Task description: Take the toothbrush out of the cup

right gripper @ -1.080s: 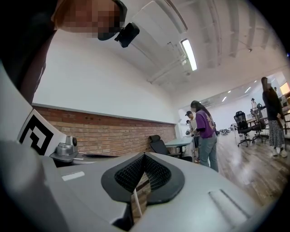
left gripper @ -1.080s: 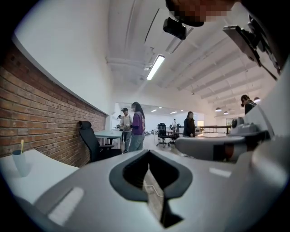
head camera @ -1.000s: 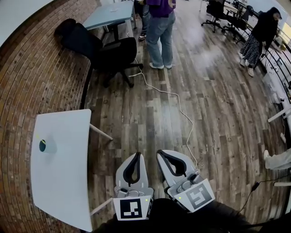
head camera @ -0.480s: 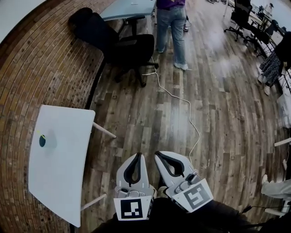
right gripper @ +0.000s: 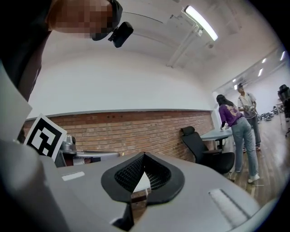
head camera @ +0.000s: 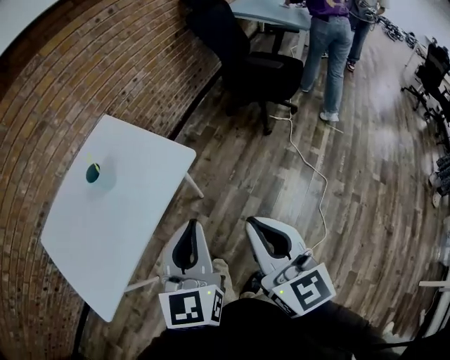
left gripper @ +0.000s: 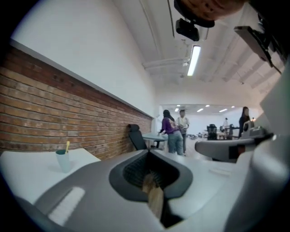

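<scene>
A teal cup (head camera: 94, 173) stands near the far side of the white table (head camera: 119, 225), by the brick wall. A yellow-green toothbrush (head camera: 90, 161) stands in it. The left gripper view shows the cup (left gripper: 63, 161) far off at the left, with the toothbrush (left gripper: 67, 146) sticking up out of it. My left gripper (head camera: 189, 223) is shut and empty, just off the table's near right edge. My right gripper (head camera: 252, 222) is shut and empty beside it, over the wooden floor. Both are well short of the cup.
A brick wall (head camera: 84, 77) runs behind the table. A black office chair (head camera: 246, 63) and a grey desk (head camera: 271, 10) stand further back. A white cable (head camera: 309, 162) trails over the floor. Two people (head camera: 330, 49) stand by the desk.
The view has swung left, so the table and cup now lie closer and more central. Both grippers have moved level towards the table, still shut and side by side.
</scene>
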Available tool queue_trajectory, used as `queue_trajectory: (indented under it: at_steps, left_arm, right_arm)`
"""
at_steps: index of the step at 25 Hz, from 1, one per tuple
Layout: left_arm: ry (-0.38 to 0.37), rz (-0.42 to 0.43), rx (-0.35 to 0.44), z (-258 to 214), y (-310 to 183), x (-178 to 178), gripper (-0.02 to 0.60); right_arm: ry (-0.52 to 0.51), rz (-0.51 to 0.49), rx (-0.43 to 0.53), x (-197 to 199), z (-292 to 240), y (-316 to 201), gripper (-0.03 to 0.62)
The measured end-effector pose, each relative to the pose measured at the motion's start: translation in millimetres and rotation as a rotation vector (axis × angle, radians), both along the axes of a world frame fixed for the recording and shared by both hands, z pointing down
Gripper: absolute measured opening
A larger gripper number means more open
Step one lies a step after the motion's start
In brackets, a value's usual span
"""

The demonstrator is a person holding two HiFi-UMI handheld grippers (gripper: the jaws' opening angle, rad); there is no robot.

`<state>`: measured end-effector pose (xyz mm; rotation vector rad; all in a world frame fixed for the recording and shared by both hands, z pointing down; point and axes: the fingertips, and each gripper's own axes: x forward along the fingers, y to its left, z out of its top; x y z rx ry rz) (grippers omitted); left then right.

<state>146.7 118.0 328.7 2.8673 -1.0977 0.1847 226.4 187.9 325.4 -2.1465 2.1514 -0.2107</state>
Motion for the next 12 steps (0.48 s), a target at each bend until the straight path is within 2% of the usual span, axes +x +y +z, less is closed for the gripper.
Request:
queue_trajectory:
  at_steps: [3,6,12]
  left_arm:
    - [0.012,-0.121,0.038,-8.4,-46.4,-36.1,0.008]
    - [0.012,-0.199,0.07,-12.8,-80.0,-65.9,0.008]
    - [0.007,-0.319,0.052,-7.1,-143.5,-118.9,0.008]
  right_arm:
    - [0.021,-0.074,0.019,-16.3,-8.5,-48.3,0.0]
    - [0.037,-0.153,0.036,-42.4,-15.4,-99.0,0.0]
    - [0.035,-0.287,0.014,-96.3,-9.9,-182.7,0.0]
